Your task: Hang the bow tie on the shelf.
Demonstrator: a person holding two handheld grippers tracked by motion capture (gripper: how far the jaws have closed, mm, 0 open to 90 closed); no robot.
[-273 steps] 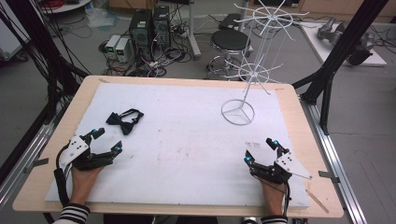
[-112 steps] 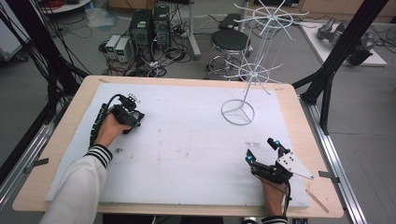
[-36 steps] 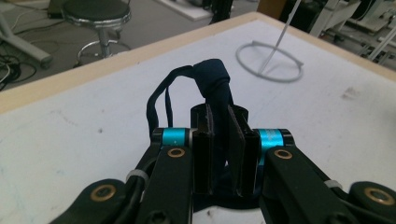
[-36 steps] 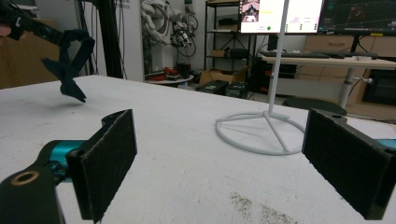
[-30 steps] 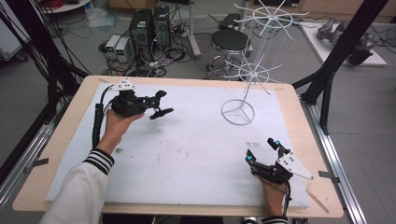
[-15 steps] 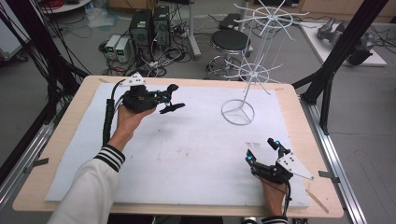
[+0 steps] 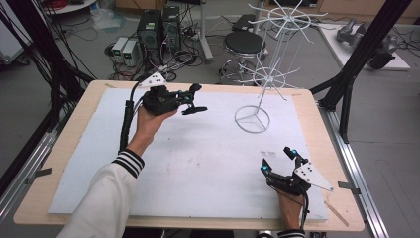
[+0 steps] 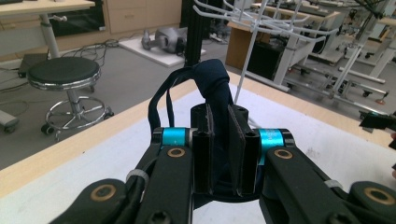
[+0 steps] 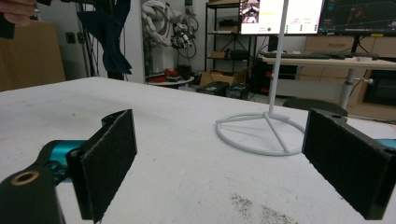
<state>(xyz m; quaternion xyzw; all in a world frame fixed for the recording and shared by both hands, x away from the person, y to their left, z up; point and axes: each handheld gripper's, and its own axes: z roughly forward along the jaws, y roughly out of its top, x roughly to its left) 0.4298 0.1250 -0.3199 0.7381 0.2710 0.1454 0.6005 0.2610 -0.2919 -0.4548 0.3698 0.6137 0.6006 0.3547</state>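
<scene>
My left gripper [image 7: 189, 101] is lifted above the far left of the white mat and is shut on a dark navy bow tie [image 7: 194, 109] with a thin strap loop. In the left gripper view the bow tie [image 8: 215, 88] is pinched between the two pads, and its strap arcs off to the left. The white wire rack [image 7: 270, 77] stands on a ring base [image 7: 252, 119] at the far right of the mat. My right gripper [image 7: 280, 160] rests on the mat near the front right, open, with nothing between its pads [image 9: 109, 156]. From there the hanging bow tie [image 9: 109, 35] shows at upper left.
The white mat [image 7: 198, 163] covers a wooden table [image 7: 69, 129]. Behind the table stand a round stool [image 7: 245, 44], computer boxes [image 7: 158, 27] and cables on the floor. Black frame posts [image 7: 361, 54] rise at the right.
My left gripper reached the bow tie at the mat's far left, shut on it, lifted it and carried it rightward toward the rack. The right gripper has stayed still.
</scene>
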